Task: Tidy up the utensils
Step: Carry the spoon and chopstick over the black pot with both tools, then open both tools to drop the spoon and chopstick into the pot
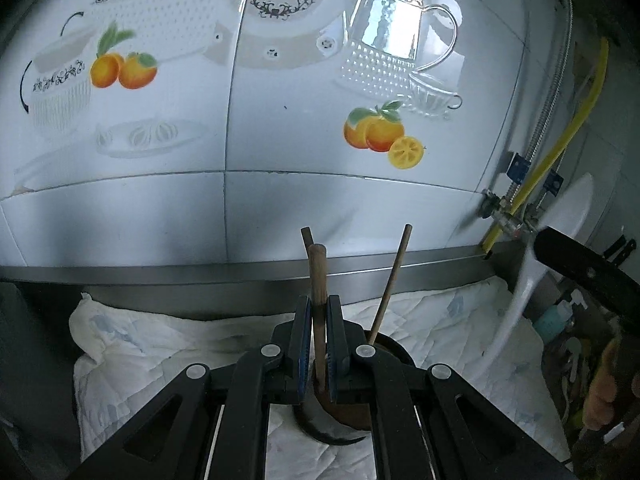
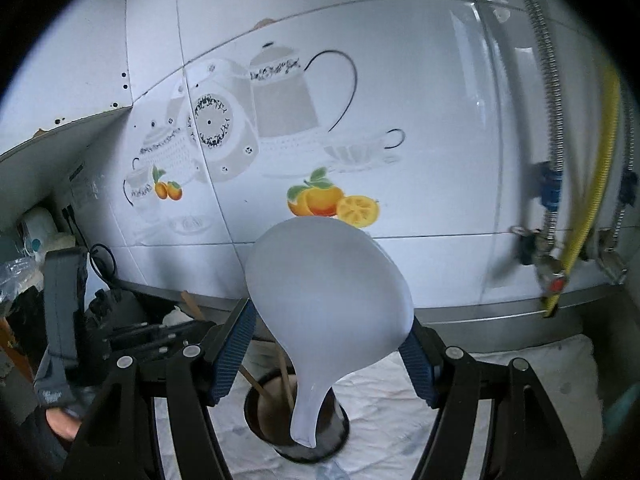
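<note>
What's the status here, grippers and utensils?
Left gripper shut on wooden handle standing in the dark holder. Right gripper open around white rice paddle, handle tip at holder rim. Chopsticks already inside, crowding the opening.

- A home kitchen.
- Beyond the tongs rises a glossy white tiled wall (image 1: 280,200) printed with teapots, cups, plates and oranges (image 1: 376,132).
- To the right of the tongs, a yellow gas hose (image 2: 592,184) and a corrugated metal pipe (image 2: 544,80) run down to valves.
- Under the tongs, a dark utensil holder (image 2: 296,436) stands on a white quilted cloth (image 1: 160,344) covering the table, whose steel back edge (image 1: 160,272) meets the tiles.
</note>
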`<state>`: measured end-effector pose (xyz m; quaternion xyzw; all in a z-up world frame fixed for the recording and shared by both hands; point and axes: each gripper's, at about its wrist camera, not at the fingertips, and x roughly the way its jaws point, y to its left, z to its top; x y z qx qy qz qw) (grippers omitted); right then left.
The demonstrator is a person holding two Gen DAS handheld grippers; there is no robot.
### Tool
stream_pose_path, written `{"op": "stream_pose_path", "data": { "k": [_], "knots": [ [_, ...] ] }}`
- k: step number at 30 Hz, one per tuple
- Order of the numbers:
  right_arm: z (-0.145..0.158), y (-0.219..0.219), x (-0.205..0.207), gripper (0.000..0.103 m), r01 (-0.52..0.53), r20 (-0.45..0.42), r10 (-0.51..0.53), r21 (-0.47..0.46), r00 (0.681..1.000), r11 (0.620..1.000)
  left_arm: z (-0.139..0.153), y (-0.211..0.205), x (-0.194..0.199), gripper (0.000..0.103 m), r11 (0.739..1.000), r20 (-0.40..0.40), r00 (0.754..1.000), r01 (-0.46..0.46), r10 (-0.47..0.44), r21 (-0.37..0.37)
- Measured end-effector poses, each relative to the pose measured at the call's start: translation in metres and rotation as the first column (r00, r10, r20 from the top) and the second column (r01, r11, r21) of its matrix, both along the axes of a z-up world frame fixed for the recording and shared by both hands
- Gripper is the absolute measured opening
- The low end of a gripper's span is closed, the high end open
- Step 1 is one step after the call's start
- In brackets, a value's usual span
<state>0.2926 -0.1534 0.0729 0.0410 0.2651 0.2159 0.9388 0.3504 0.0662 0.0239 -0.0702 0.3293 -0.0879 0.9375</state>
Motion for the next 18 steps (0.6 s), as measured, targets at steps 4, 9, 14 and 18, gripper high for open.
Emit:
{"op": "stream_pose_path", "data": {
  "k": [4,9,14,18],
  "knots": [
    [-0.006,0.007,0.010,0.076,0.006,-0.009,-0.006,0.016,1.000,1.000,0.001,0.000,0.001,0.008,1.000,-0.001,1.000,0.001,-0.001,0.000],
    [-0.025,0.019,0.019,0.077,-0.012,-0.042,0.010,-0.036,0.999,0.999,-0.002,-0.002,0.005,0.009,1.000,-0.027,1.000,0.007,-0.008,-0.002],
    [-0.046,0.027,0.030,0.077,-0.031,-0.112,0.023,-0.071,0.993,0.997,-0.004,-0.002,0.006,0.009,1.000,-0.038,0.999,0.014,-0.015,-0.012],
    [-0.057,0.028,0.035,0.077,-0.029,-0.152,0.016,-0.084,0.988,0.996,-0.003,-0.001,0.006,0.009,1.000,-0.039,0.999,0.015,-0.016,-0.014]
  ]
}}
